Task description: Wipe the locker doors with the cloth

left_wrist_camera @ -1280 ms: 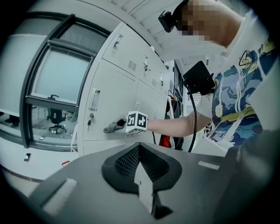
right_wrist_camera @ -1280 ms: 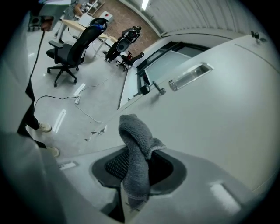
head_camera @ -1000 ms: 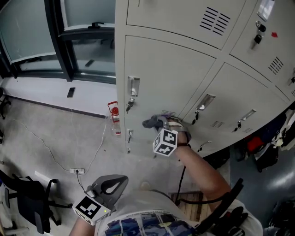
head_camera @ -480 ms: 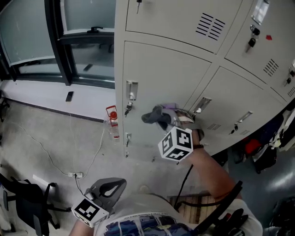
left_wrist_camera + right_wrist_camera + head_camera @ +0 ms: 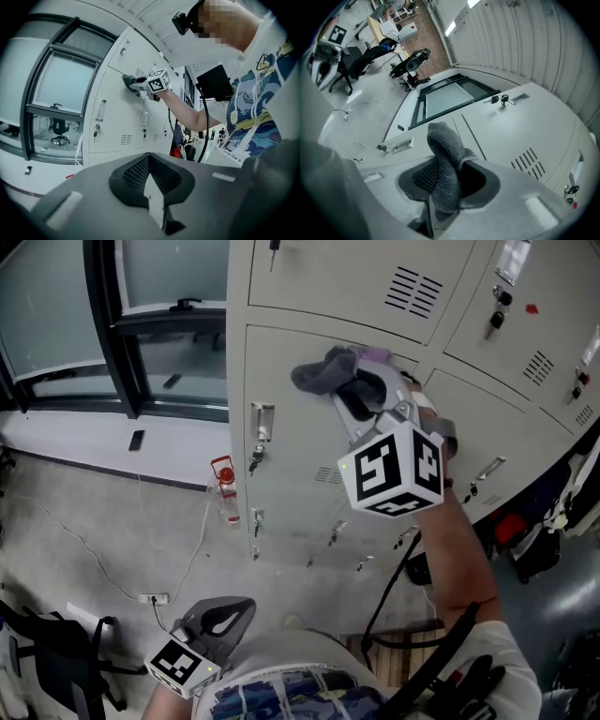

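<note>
Here right tool point(image 5: 361, 392) clamps grey cloth point(image 5: 323, 371) at locker door point(image 5: 291, 512); left tool point(image 5: 242, 607) closed over floor point(image 5: 84, 512).

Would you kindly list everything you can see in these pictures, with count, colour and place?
lockers: one bank of several doors, pale grey, in front of the person
cloth: one, grey, at the top of a locker door
keys: several, dark, in the door locks
bottle: one, clear and red, on the floor beside the lockers
socket strip: one, white, on the floor with white cables
office chair: one, black, lower left
window: dark-framed, left of the lockers
forearm: one, bare, behind the right tool
right tool: grey, raised, shut on the cloth
left tool: grey, held low, shut, empty
</note>
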`<action>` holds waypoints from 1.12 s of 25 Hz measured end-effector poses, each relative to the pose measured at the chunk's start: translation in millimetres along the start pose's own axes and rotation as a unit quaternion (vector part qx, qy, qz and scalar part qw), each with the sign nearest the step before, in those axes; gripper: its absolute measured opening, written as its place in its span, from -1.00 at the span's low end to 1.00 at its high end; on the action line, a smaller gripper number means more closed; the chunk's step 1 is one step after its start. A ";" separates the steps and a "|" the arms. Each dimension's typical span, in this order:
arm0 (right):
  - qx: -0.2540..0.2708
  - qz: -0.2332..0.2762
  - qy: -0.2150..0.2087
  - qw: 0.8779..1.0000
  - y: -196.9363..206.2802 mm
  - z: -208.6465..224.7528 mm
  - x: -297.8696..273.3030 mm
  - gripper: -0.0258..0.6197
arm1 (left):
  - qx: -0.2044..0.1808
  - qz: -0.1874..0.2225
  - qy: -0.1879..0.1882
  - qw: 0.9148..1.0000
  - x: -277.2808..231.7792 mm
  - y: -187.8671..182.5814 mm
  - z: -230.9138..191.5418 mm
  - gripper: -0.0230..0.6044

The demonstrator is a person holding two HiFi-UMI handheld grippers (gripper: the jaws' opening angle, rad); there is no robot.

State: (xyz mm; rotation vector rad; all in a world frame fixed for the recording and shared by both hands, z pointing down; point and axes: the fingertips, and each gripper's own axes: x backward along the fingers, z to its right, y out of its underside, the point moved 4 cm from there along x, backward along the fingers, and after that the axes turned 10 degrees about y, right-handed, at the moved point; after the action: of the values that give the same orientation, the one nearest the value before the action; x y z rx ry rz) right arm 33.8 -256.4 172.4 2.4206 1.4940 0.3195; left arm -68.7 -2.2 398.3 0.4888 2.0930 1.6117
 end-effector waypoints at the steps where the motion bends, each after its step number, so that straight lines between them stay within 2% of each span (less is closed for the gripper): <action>1: 0.004 0.000 0.009 1.000 -3.1 5.6 -5.5 -0.57 | -0.001 0.003 -0.002 1.000 1.0 -1.2 -1.1 -0.92; 7: 0.021 -0.007 0.012 1.000 0.9 -9.4 -24.8 -0.57 | 0.000 0.011 -0.013 1.000 5.7 -4.9 -3.4 -0.92; 20: 0.015 -0.038 -0.075 0.996 38.9 -105.4 -20.0 -0.57 | 0.008 -0.001 -0.007 1.000 4.7 3.4 -1.4 -0.92; 28: 0.009 -0.061 -0.127 0.990 59.0 -159.7 -20.3 -0.57 | 0.009 -0.005 -0.005 1.000 1.4 4.0 -2.9 -0.92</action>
State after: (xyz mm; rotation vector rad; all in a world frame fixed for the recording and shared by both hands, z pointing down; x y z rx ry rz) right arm 21.6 -280.7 341.6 2.2703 1.5245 -0.0280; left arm -71.5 -2.8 402.6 0.4893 2.1018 1.5823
